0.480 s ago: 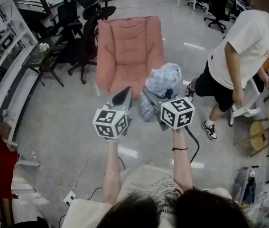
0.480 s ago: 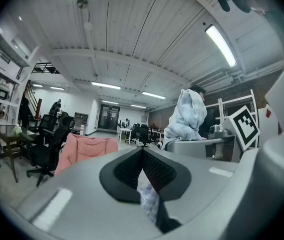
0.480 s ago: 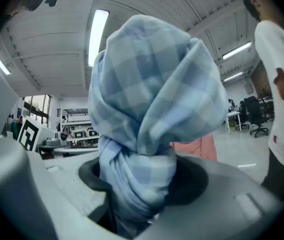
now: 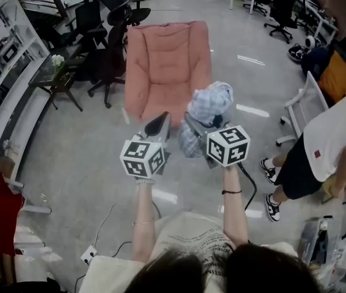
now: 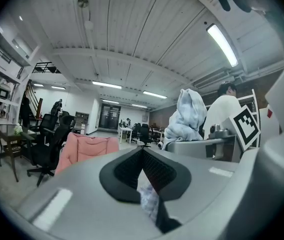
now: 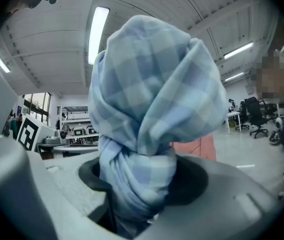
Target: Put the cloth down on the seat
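Observation:
A light blue checked cloth [image 4: 210,105] is bunched up above my right gripper [image 4: 196,126], whose jaws are shut on its lower part. In the right gripper view the cloth [image 6: 152,114] fills the middle and rises out of that gripper [image 6: 142,184]. My left gripper [image 4: 158,124] is close beside it on the left, jaws together. In the left gripper view a small pale fold of fabric [image 5: 149,201] sits pinched behind the tips of the left gripper [image 5: 143,156]. The pink armchair [image 4: 166,66] stands just beyond both grippers, its seat bare.
A person in a white shirt and dark shorts [image 4: 325,145] stands at the right edge. Black office chairs [image 4: 99,17] and a small side table [image 4: 57,78] stand left of the armchair. Shelving [image 4: 2,60] lines the left wall. A white frame chair [image 4: 304,105] is at the right.
The person at the right has moved nearer and toward the right edge. Both grippers and the cloth stay where they were.

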The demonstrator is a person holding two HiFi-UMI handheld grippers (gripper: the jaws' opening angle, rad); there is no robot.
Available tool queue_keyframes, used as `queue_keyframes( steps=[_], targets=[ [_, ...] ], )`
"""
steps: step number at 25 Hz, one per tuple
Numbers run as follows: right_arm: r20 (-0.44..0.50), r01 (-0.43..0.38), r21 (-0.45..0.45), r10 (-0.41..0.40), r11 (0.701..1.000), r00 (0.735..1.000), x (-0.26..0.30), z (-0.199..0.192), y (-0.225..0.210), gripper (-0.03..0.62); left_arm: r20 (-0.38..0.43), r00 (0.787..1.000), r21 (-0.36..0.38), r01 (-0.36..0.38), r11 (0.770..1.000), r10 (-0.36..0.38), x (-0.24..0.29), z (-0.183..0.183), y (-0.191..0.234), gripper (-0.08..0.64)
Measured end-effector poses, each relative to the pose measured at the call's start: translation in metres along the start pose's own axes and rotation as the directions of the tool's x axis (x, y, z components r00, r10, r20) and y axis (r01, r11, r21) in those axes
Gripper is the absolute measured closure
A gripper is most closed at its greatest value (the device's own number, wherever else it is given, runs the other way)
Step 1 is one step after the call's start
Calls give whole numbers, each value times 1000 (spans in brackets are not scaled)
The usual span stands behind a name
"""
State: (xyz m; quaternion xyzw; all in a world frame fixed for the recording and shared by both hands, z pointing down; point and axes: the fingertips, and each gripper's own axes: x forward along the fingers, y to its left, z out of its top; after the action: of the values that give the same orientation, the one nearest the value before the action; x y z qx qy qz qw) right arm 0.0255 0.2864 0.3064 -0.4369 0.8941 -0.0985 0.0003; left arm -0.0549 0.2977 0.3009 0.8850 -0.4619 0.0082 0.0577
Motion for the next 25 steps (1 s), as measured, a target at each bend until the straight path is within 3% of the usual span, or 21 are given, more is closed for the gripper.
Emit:
queue_keyframes(
  steps=[15,25],
  targets=[
    [-32,-20,-4,20,1000,999,11,-2,-30,334,-29,998,-14,-52,999,52,19,-14,2,555],
    [-65,-21,40,23,999,998,41,-17,-45,334,-66,995,-38,-80,996,77,30,-28,33,555]
  ],
)
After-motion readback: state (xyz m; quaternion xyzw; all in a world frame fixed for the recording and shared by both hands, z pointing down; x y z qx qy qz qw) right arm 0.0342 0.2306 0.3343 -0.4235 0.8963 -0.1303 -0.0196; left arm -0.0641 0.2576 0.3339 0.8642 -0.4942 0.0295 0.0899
